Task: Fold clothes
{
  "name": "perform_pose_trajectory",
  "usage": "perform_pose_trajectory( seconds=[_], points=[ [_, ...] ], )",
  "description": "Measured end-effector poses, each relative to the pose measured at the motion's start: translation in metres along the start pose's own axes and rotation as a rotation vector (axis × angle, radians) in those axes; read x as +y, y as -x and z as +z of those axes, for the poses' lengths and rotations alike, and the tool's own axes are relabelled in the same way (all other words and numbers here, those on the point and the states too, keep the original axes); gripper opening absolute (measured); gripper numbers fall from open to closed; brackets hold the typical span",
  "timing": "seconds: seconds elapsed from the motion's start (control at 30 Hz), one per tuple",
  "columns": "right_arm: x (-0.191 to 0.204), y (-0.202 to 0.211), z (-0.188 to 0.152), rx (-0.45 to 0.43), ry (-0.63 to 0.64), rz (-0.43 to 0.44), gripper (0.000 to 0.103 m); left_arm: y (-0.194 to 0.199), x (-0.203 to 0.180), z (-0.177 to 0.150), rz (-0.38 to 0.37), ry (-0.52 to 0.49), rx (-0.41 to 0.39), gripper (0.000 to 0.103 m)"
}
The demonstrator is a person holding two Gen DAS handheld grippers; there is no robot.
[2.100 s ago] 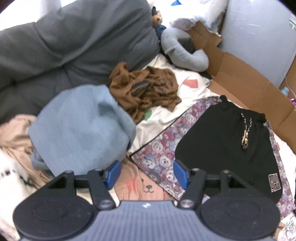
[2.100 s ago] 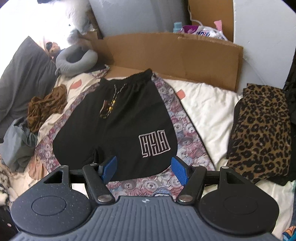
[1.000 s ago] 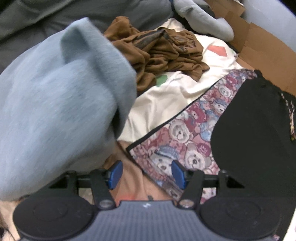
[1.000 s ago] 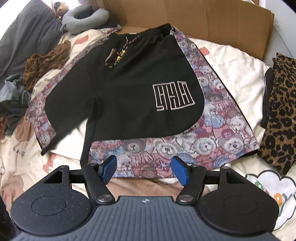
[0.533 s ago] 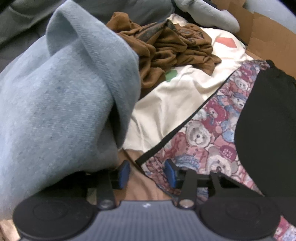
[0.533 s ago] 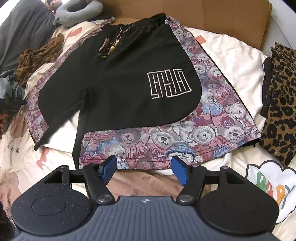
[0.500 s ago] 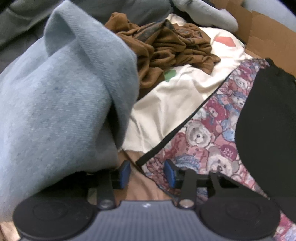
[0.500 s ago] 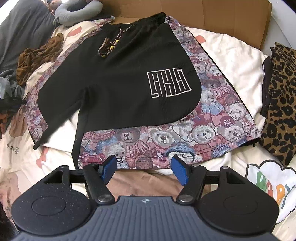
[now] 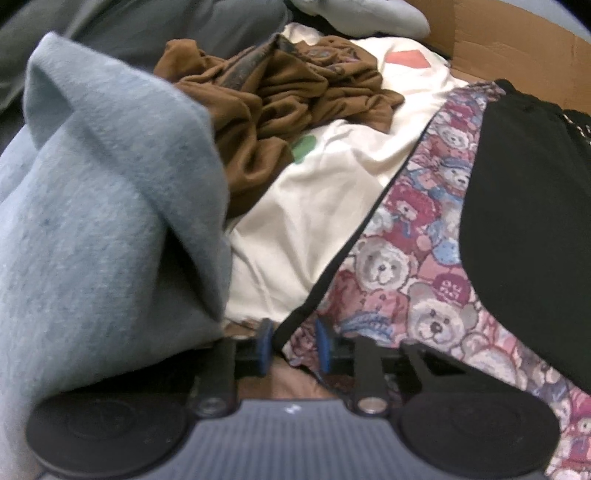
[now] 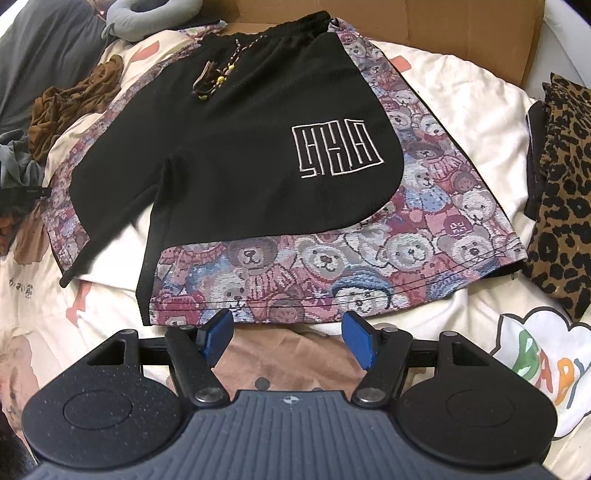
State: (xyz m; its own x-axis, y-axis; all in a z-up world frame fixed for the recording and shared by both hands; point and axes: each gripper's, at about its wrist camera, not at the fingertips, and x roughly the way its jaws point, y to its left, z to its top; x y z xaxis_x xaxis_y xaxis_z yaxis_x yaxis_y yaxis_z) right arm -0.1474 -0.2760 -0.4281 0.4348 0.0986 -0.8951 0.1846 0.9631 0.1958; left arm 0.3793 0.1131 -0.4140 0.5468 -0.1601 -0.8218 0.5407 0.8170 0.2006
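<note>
Black shorts (image 10: 240, 147) with teddy-bear side panels, a white stitched logo and a beaded drawstring lie flat on the cream bedsheet (image 10: 461, 92), waistband far, leg hems near. My right gripper (image 10: 288, 328) is open, its blue pads just short of the right leg's bear-print hem, nothing between them. In the left wrist view the shorts (image 9: 517, 221) fill the right side. My left gripper (image 9: 293, 345) sits low at the left leg's hem corner, pads narrowed to a small gap. The black-edged corner lies between them, and the left pad still looks clear of the cloth.
A bulky grey-blue garment (image 9: 103, 221) crowds the left gripper's left side. A crumpled brown garment (image 9: 288, 96) lies beyond it. A folded leopard-print piece (image 10: 561, 184) sits right of the shorts. Cardboard walls (image 10: 443, 26) and a grey neck pillow (image 10: 147, 18) line the far edge.
The left gripper has come down and forward onto the shorts' left hem corner and its fingers have narrowed. The right gripper has come nearer the right leg's hem and stayed open.
</note>
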Motion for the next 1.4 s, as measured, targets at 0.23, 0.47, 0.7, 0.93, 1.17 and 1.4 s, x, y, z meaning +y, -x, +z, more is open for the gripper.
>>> perform_pose_trajectory(
  seconds=[0.23, 0.47, 0.7, 0.93, 1.17, 1.4],
  points=[
    [0.004, 0.007, 0.005, -0.025, 0.011, 0.004, 0.071, 0.014, -0.001, -0.002, -0.010, -0.026, 0.008, 0.009],
    [0.008, 0.016, 0.009, -0.049, 0.016, 0.016, 0.071, 0.042, -0.007, 0.004, -0.049, -0.042, -0.026, 0.009],
    [0.008, 0.022, 0.013, -0.082, -0.003, 0.028, 0.071, 0.070, -0.015, 0.014, -0.120, -0.020, -0.038, 0.009],
    [0.008, 0.026, 0.014, -0.105, -0.014, 0.050, 0.071, 0.098, -0.035, 0.030, -0.217, -0.026, -0.052, 0.009],
    [0.009, 0.032, 0.018, -0.144, -0.027, 0.071, 0.071, 0.127, -0.066, 0.042, -0.316, -0.039, -0.047, 0.008],
    [0.011, 0.039, 0.022, -0.180, -0.027, 0.086, 0.071, 0.152, -0.097, 0.054, -0.407, -0.037, -0.036, 0.008]
  ],
)
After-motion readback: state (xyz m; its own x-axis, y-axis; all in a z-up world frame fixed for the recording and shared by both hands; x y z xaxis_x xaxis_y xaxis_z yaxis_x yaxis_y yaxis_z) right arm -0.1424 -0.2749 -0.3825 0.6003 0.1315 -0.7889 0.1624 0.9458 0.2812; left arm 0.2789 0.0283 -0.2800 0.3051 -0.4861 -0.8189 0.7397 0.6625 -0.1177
